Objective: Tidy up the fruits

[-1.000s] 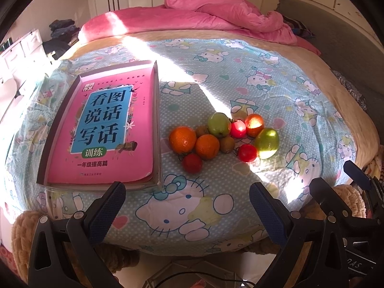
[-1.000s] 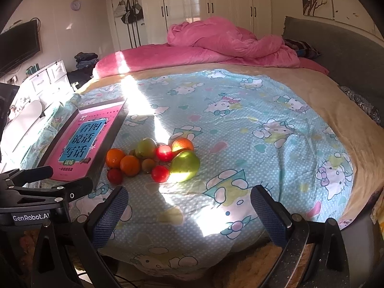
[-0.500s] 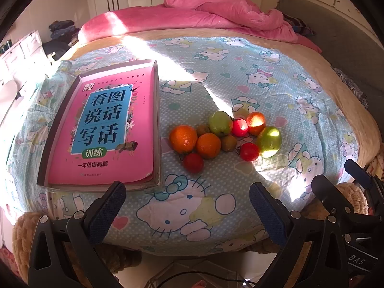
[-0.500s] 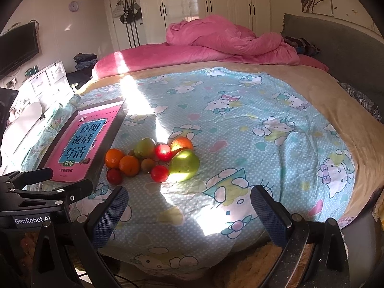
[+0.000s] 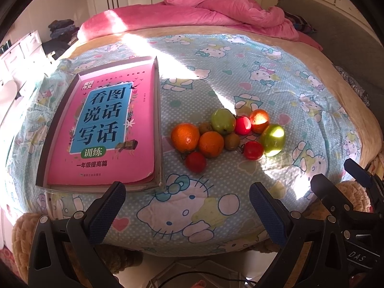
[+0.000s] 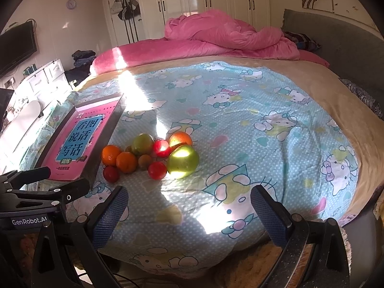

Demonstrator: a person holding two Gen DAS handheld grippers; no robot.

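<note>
A cluster of fruit lies on the blue cartoon-print bedspread (image 5: 216,76): two oranges (image 5: 185,137) (image 5: 211,144), a green pear (image 5: 223,121), a green apple (image 5: 273,139), small red fruits (image 5: 195,162) (image 5: 253,150), brown kiwis (image 5: 231,141) and a sunlit orange fruit (image 5: 259,121). The right wrist view shows the same pile, with the green apple (image 6: 183,161) nearest. My left gripper (image 5: 187,208) is open at the bed's near edge, short of the fruit. My right gripper (image 6: 189,213) is open too, below and right of the pile.
A grey tray (image 5: 159,129) holding a pink book (image 5: 105,129) lies left of the fruit. A rumpled pink duvet (image 5: 216,7) covers the far end of the bed. A grey headboard (image 6: 336,38) stands right, drawers (image 6: 43,76) left. Bright sun streaks cross the spread.
Both views have edged slightly closer to the bed and the fruit. Nothing on the bed has moved, and both grippers stay open.
</note>
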